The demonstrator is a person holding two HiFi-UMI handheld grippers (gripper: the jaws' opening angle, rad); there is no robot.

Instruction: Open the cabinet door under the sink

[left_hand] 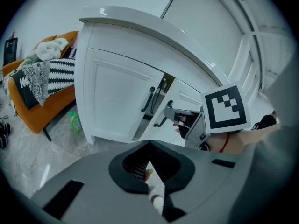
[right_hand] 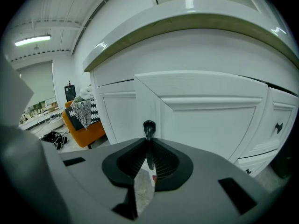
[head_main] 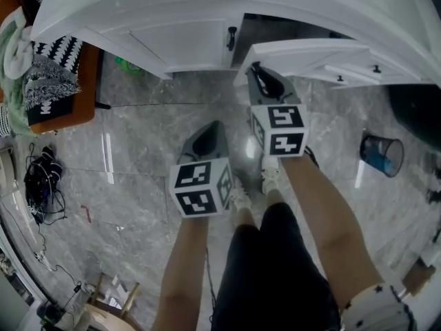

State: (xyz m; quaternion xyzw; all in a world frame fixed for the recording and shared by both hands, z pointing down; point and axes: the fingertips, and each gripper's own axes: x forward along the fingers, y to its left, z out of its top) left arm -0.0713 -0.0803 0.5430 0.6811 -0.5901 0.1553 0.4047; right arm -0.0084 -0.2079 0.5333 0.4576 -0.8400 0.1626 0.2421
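Both tongs are closed: right tongs (right_hand: 148, 146) on the ajar cabinet door's (right_hand: 210, 115) handle (right_hand: 149, 127), left tongs (left_hand: 149, 143) empty, apart from it.

Bright, even indoor light, no harsh shadows. The glossy floor (head_main: 138, 150) below the cabinet (head_main: 179, 40) throws back white glare streaks, and a ceiling strip light (right_hand: 32, 40) glows far left of the cabinet. Heavy fisheye everywhere: the cabinet's edges bow, and both gripper views go black at the corners. The cabinet's handle (right_hand: 149, 127) looks fairly sharp, but the right tool (right_hand: 148, 143) around it is soft.
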